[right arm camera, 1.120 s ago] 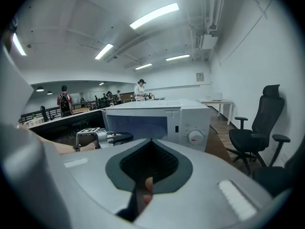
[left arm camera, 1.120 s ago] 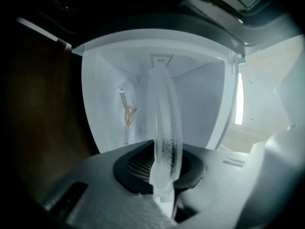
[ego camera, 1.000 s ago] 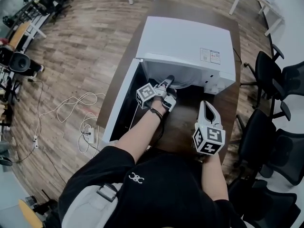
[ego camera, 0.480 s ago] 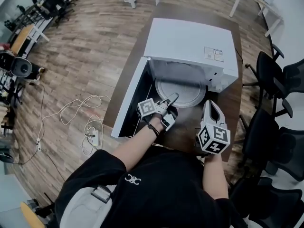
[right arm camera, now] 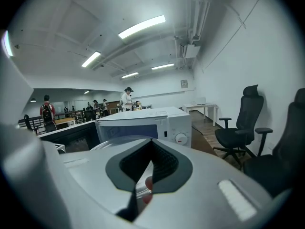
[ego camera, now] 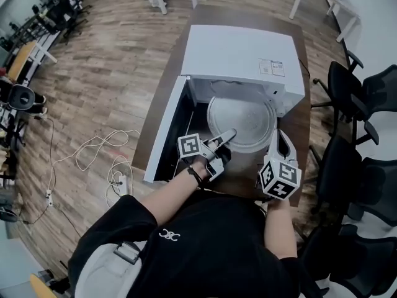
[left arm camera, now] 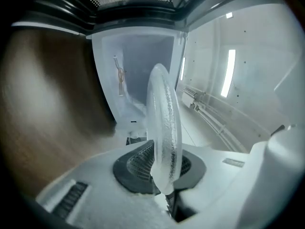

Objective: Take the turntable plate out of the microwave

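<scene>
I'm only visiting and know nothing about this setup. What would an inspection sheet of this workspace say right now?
Surface: dark brown table, carrying the white microwave, door open.
Job's things: glass turntable plate, mostly out of the microwave.
Clutter: nothing seen.
Grippers: left gripper clamped on the plate's rim; right gripper shut, empty, beside the plate.
Cables: white cables on the floor.
Surroundings: wood floor, black office chairs.
</scene>
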`<state>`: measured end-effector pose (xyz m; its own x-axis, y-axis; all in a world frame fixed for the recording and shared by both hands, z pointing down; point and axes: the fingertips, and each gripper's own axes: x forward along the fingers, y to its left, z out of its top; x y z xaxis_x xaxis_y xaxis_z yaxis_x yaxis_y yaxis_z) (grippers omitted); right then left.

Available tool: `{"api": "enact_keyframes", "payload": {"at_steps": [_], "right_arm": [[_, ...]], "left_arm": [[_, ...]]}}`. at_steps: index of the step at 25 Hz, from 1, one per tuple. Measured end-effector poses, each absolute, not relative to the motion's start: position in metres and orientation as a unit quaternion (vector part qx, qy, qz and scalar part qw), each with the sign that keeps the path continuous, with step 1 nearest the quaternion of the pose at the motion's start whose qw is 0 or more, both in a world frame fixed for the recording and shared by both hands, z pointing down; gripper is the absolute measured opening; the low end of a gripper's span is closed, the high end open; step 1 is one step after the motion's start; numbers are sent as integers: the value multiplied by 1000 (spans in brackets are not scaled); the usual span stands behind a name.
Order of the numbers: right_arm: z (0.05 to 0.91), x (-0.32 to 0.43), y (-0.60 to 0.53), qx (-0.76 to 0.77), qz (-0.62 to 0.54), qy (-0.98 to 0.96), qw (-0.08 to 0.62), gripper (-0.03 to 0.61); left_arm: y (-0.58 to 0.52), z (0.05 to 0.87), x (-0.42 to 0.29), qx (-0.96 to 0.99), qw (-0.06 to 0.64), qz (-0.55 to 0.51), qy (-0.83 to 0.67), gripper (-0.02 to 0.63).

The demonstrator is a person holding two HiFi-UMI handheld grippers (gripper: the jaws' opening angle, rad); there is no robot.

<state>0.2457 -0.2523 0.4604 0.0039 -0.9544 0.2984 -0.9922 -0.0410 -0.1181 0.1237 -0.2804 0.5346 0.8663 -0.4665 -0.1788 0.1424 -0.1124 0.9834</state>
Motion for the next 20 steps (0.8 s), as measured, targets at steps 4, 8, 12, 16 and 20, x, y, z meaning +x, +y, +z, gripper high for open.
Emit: {"api": "enact_keyframes", "payload": {"at_steps": [4, 8, 12, 16, 20], "right_arm": [[459, 251, -249, 714, 143, -682, 71, 8], [462, 250, -251, 708, 146, -687, 73, 8], [463, 250, -249, 706, 146, -689, 77, 8], [465, 251, -248, 706, 147, -688, 80, 8], [466, 247, -248, 703, 147, -690, 83, 8]], "left_arm": [[-277, 542, 130, 700, 673, -208, -117, 35], [-280, 536, 131, 698, 672, -225, -108, 35], [-283, 533, 129, 706, 661, -233, -107, 35], [-286, 534, 125, 706, 659, -235, -113, 35], [-289, 533, 121, 707, 655, -240, -116, 35]]}}
